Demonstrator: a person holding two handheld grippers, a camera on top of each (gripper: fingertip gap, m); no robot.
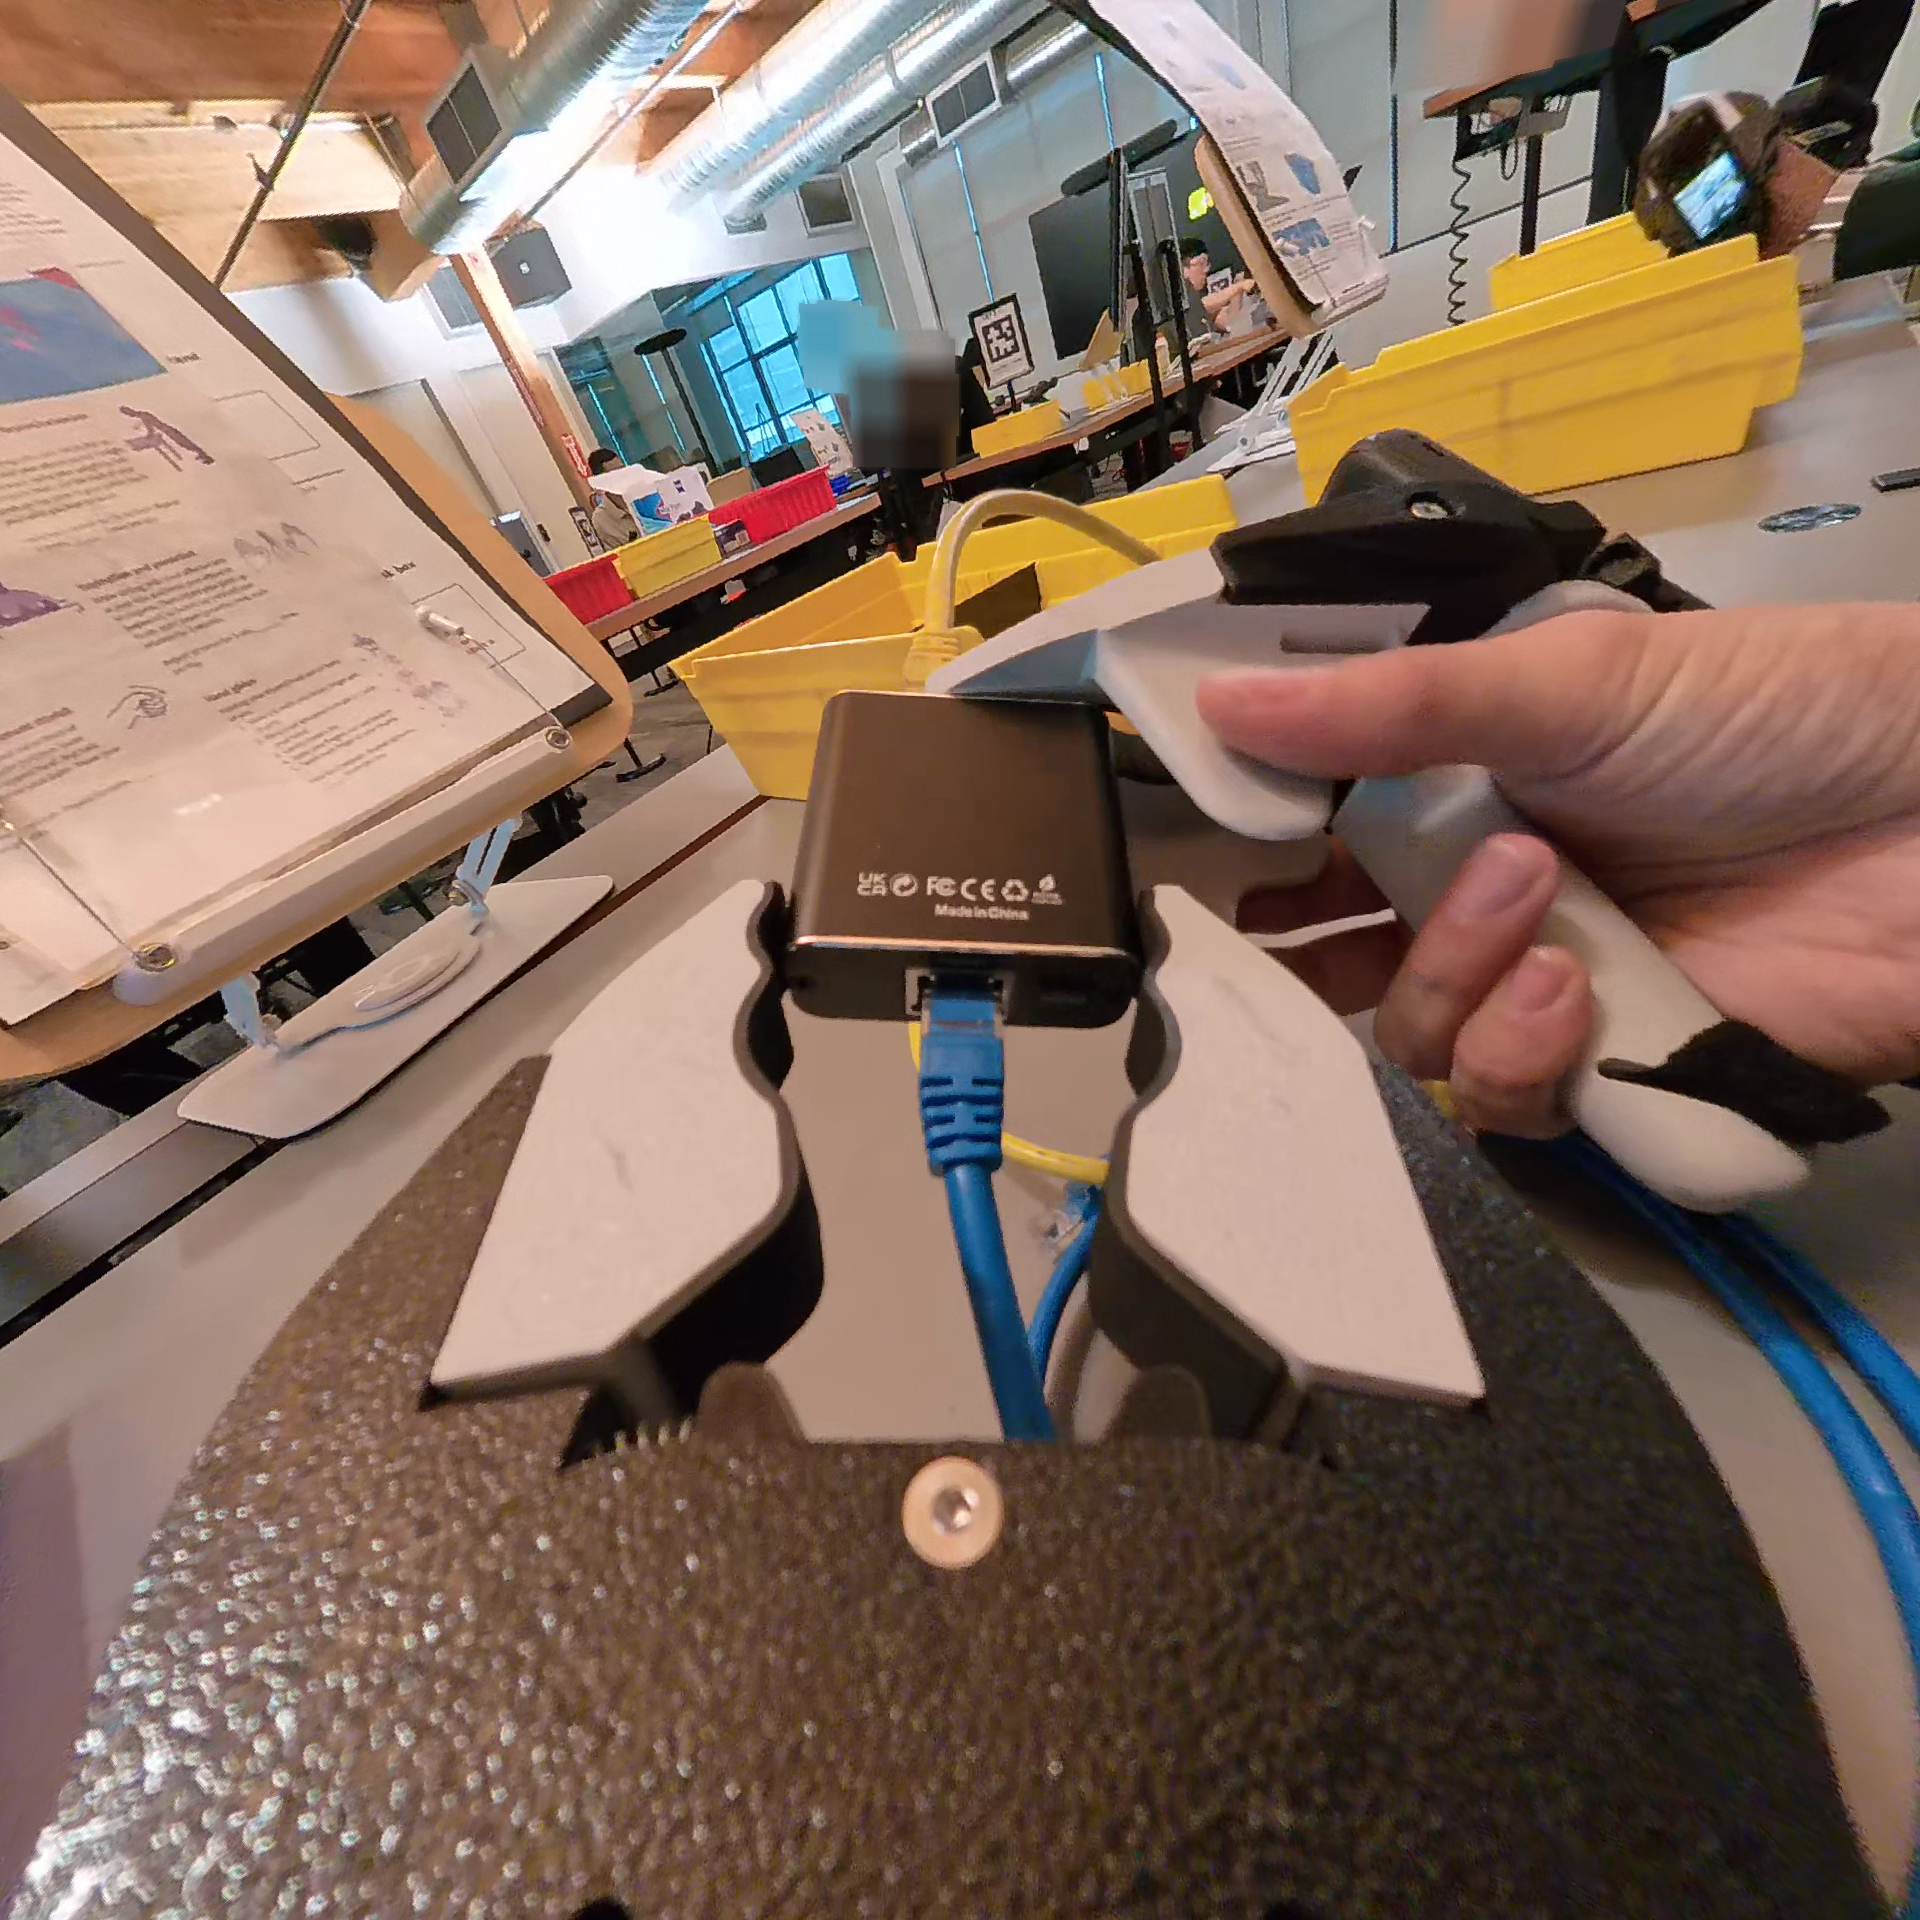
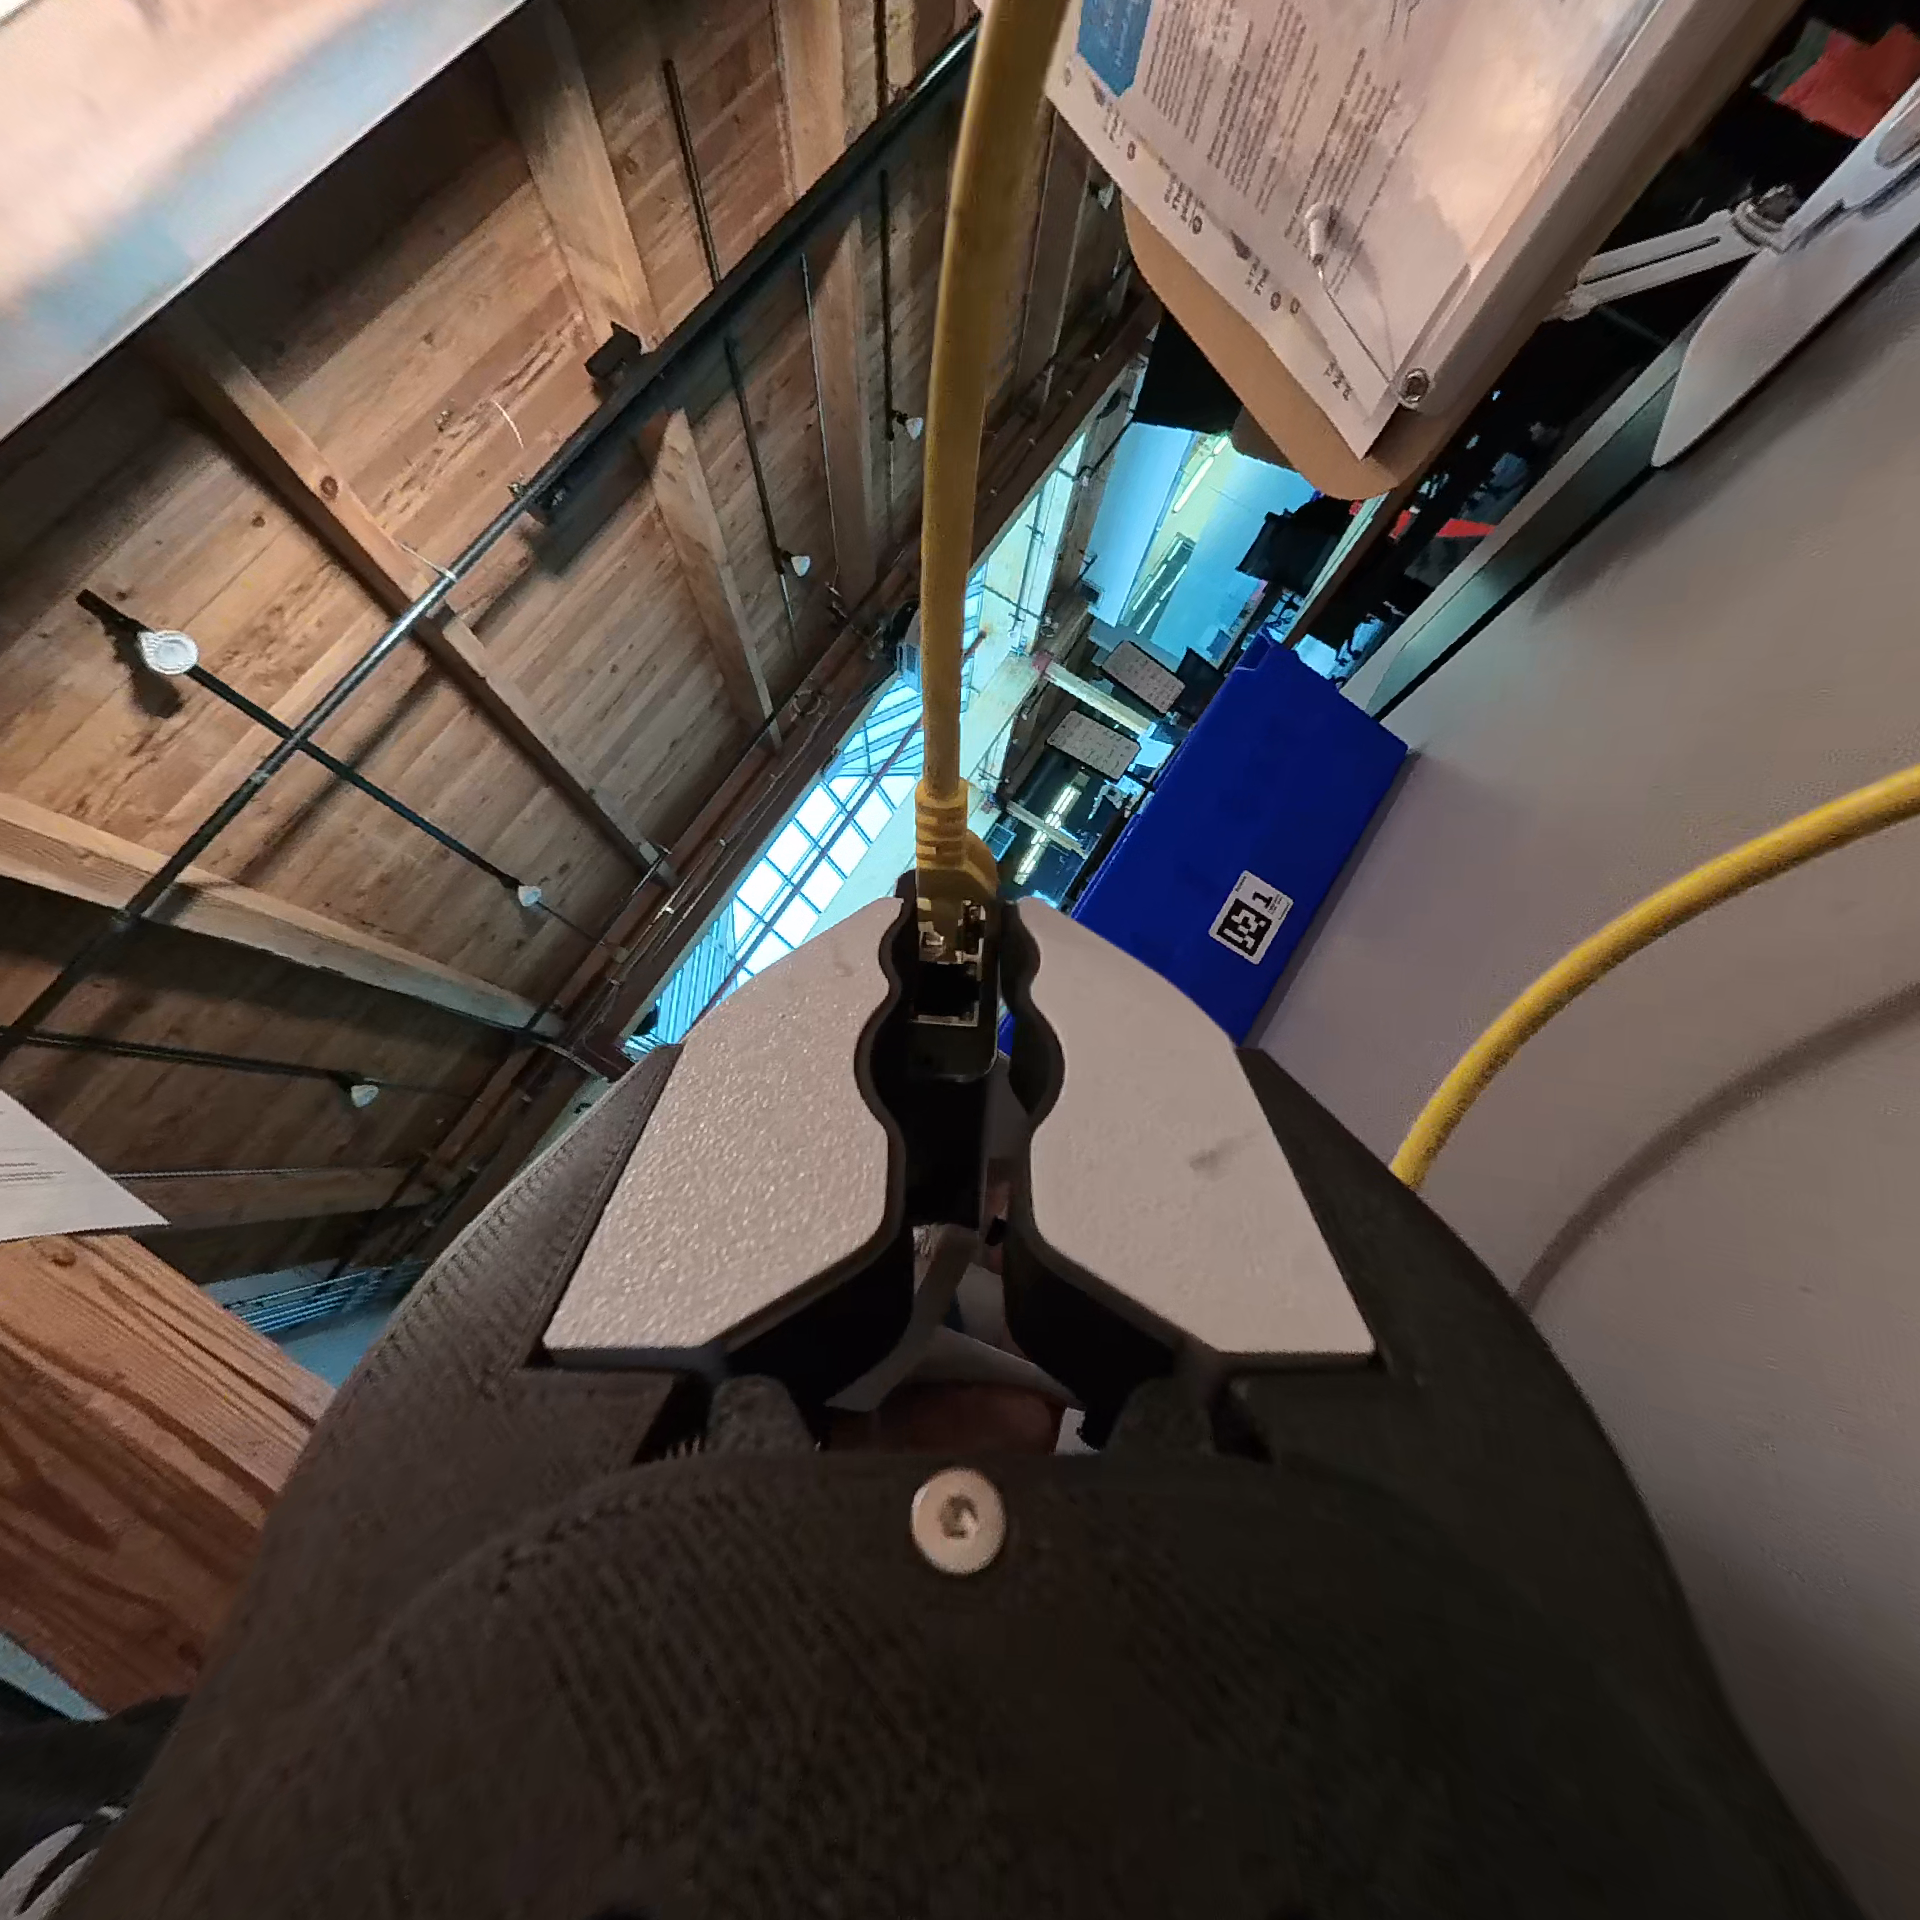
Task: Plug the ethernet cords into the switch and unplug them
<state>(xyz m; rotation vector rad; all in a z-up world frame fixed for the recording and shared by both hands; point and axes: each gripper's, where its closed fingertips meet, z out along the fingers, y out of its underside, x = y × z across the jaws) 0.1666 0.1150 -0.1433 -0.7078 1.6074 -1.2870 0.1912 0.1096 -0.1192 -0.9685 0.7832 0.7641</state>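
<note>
Switch (image 1: 961,831) held above counter (image 1: 665,883), pinched by left gripper (image 1: 961,935), blue cord (image 1: 961,1049) seated; right gripper (image 2: 956,945) pinches switch's far end beside yellow cord (image 2: 951,520); next likely regrasp that plug to unplug.

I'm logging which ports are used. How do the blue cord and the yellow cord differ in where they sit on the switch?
The blue cord enters the switch on the side facing the left gripper; the yellow cord enters the far side, by the right gripper. The blue cord runs back between the left gripper's fingers; the yellow cord arches up and away. Both appear plugged in.
</note>
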